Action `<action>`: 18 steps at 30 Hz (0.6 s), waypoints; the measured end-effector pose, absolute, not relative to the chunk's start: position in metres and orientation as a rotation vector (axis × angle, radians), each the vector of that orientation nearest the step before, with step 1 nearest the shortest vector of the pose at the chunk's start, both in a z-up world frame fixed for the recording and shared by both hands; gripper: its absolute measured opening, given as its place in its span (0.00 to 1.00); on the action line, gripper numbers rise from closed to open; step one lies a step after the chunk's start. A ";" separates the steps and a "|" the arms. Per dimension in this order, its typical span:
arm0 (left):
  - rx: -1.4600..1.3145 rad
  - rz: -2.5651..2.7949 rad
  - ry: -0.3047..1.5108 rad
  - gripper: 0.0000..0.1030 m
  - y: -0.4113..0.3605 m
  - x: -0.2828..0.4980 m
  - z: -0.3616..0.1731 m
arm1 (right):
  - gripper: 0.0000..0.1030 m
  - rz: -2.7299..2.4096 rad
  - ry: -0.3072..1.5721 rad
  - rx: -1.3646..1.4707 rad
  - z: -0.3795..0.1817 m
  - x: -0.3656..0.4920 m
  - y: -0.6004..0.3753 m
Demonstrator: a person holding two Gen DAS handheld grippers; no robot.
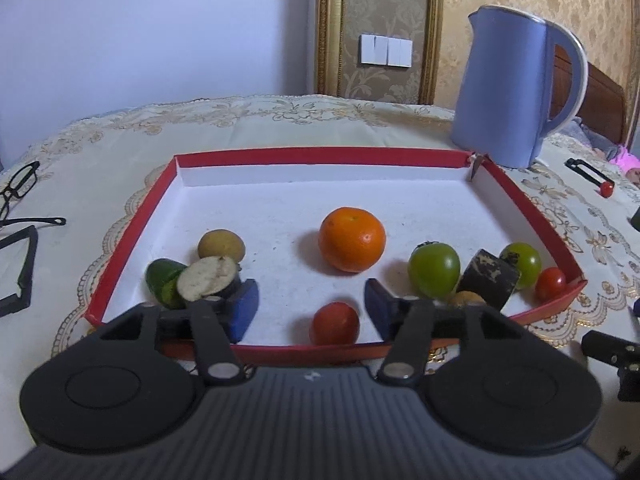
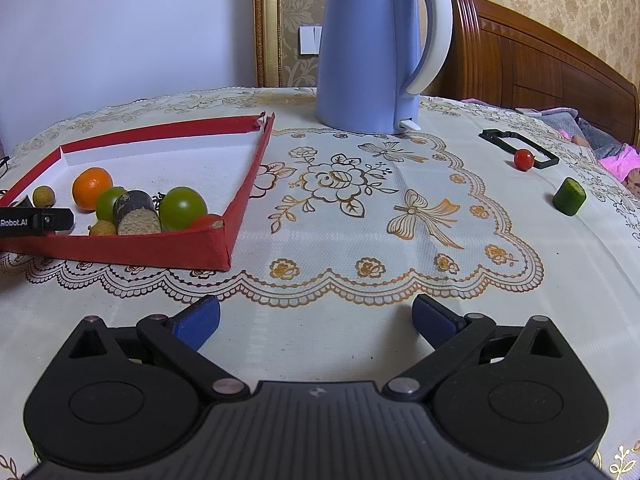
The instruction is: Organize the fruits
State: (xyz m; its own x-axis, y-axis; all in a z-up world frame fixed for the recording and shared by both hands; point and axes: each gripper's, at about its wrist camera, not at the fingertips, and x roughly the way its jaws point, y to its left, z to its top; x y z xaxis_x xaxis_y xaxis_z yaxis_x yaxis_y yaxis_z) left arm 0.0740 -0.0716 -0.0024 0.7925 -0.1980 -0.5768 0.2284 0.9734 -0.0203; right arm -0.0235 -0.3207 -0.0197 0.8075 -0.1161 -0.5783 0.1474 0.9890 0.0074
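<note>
A red-rimmed white tray (image 1: pixel 320 155) holds an orange (image 1: pixel 352 239), two green tomatoes (image 1: pixel 434 269), a red tomato (image 1: pixel 334 323), a small red tomato (image 1: pixel 551 283), a dark cut piece (image 1: pixel 490 277), a longan (image 1: pixel 221 245), a cucumber piece (image 1: pixel 163 282) and a cut eggplant piece (image 1: pixel 208 282). My left gripper (image 1: pixel 311 309) is open over the tray's near edge, with the red tomato between its fingers. My right gripper (image 2: pixel 316 322) is open and empty over the tablecloth, right of the tray (image 2: pixel 244 196). A cherry tomato (image 2: pixel 523 159) and a cucumber piece (image 2: pixel 569 196) lie far right.
A blue kettle (image 2: pixel 368 48) stands behind the tray. Glasses (image 1: pixel 18 188) and a black frame (image 1: pixel 22 276) lie left of the tray. A black rectangular frame (image 2: pixel 516 146) lies by the cherry tomato. A bed headboard (image 2: pixel 540 64) is at the right.
</note>
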 end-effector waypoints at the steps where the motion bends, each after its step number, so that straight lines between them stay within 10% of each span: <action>1: 0.050 -0.230 0.614 0.58 -0.071 0.074 -0.002 | 1.00 -0.145 0.613 0.052 -0.020 -0.024 -0.321; 18: 0.074 -0.184 0.546 0.89 -0.056 0.022 0.015 | 1.00 -0.117 0.542 0.024 -0.004 -0.045 -0.260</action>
